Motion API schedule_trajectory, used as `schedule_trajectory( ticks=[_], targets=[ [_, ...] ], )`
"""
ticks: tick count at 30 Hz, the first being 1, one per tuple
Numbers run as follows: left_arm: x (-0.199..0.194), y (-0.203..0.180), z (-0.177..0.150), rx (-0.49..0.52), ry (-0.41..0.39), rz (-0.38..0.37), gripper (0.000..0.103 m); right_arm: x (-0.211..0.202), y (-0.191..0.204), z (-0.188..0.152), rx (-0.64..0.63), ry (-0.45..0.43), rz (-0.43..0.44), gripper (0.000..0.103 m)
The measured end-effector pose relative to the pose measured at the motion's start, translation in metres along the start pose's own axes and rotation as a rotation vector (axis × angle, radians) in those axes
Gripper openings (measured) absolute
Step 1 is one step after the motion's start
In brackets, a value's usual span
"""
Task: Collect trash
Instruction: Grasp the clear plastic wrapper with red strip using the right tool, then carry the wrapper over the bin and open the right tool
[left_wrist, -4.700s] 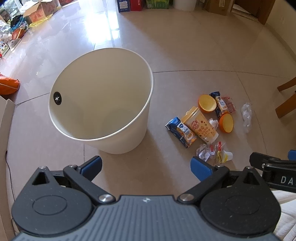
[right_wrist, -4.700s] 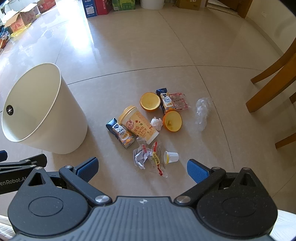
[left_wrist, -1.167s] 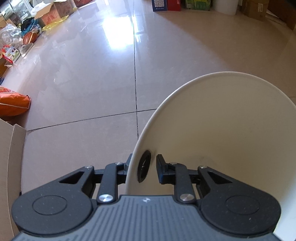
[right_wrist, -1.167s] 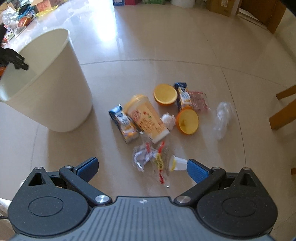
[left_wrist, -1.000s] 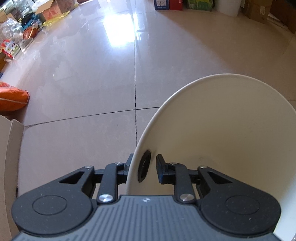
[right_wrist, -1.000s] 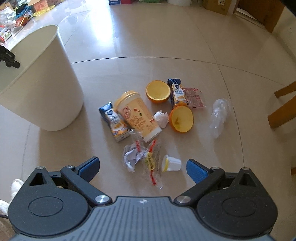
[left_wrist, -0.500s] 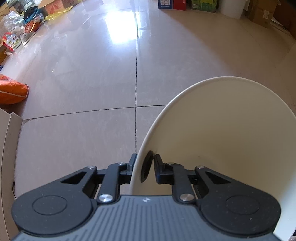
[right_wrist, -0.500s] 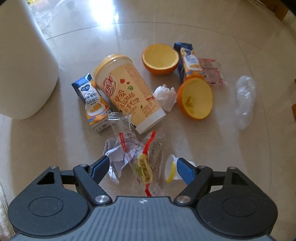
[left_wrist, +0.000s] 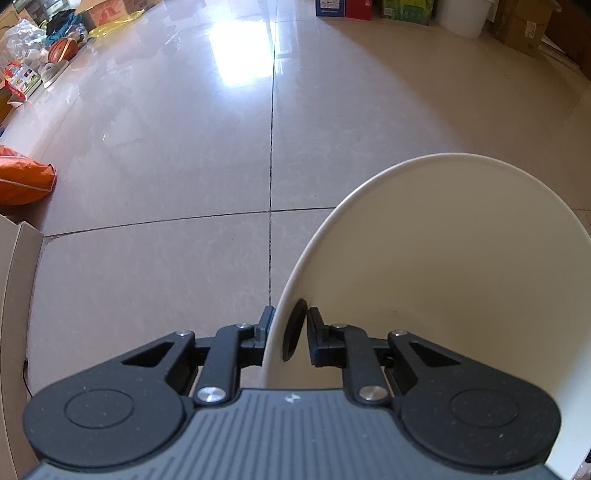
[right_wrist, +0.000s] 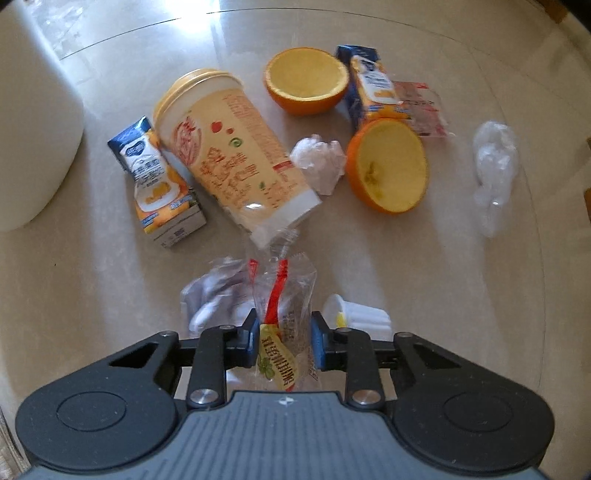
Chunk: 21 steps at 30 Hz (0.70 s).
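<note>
- Right gripper (right_wrist: 283, 334) is down at the floor with its blue pads pinched on a clear snack wrapper (right_wrist: 284, 295), the one with the red strip and yellow label.
- Left gripper (left_wrist: 286, 332) is clamped over the rim of the cream bin (left_wrist: 461, 258), one finger outside, one inside by the black disc.
- That wrapper looks feather-light, crinkly and slippery, so I'd guess it could slide out of the pads. Grabbing a bunched part beats a single film edge.
- Touching it on the left is a crumpled white wrapper (right_wrist: 218, 291), and a small white cup (right_wrist: 360, 315) sits just beside the right pad, so either might get dragged along.
- Further out: noodle cup (right_wrist: 229, 155) on its side, two juice cartons, two orange halves, a plastic wad.
- Bin wall shows at the left edge of the right view, near the pile, with open tile between. Short clear carry, I reckon.
</note>
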<state>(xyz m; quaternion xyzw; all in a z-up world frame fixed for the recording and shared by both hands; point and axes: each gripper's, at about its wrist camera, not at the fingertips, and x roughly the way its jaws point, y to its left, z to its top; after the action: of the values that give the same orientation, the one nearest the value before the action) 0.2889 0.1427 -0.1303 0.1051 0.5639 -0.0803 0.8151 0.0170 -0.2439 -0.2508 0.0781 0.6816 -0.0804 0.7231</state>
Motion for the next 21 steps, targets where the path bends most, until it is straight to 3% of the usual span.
schedule_trajectory(
  ticks=[10, 17, 21],
  targets=[
    [0.0, 0.003, 0.002, -0.006, 0.004, -0.015, 0.014, -0.064, 0.004, 0.015, -0.068, 0.013, 0.033, 0.03],
    [0.001, 0.011, 0.005, -0.019, 0.021, -0.049, 0.012, -0.157, 0.035, 0.043, -0.142, -0.045, 0.108, 0.031],
    [0.001, 0.015, 0.009, -0.02, 0.034, -0.067, 0.012, -0.217, 0.064, 0.065, -0.198, -0.127, 0.178, 0.031]
  ],
)
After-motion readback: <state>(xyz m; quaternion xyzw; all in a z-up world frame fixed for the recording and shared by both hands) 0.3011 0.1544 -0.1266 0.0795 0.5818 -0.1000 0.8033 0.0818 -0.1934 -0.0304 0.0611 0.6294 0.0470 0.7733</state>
